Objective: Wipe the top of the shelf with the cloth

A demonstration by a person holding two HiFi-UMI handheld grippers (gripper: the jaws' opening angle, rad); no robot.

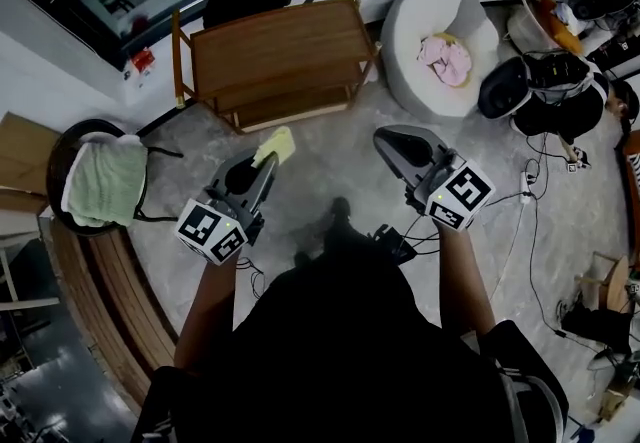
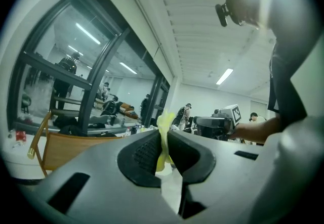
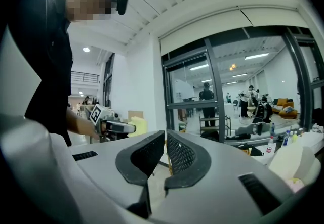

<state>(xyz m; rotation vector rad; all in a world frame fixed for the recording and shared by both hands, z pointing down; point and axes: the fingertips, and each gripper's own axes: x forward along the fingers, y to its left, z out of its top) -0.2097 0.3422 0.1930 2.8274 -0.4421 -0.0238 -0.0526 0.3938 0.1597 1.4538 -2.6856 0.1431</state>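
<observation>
A low wooden shelf (image 1: 278,53) stands ahead of me on the floor, its brown top bare. My left gripper (image 1: 262,163) is shut on a yellow cloth (image 1: 276,146), held in the air short of the shelf's front edge. In the left gripper view the yellow cloth (image 2: 164,137) sticks up between the closed jaws, with the shelf (image 2: 71,148) low at the left. My right gripper (image 1: 392,143) hangs beside it to the right, jaws together and holding nothing. The right gripper view shows the left gripper and the cloth (image 3: 137,126) at the left.
A round white cushion bed (image 1: 436,49) with a pink cloth sits right of the shelf. A black chair with a green towel (image 1: 104,181) stands at the left. Bags and cables (image 1: 548,96) lie at the right. A curved wooden bench (image 1: 95,296) runs along the lower left.
</observation>
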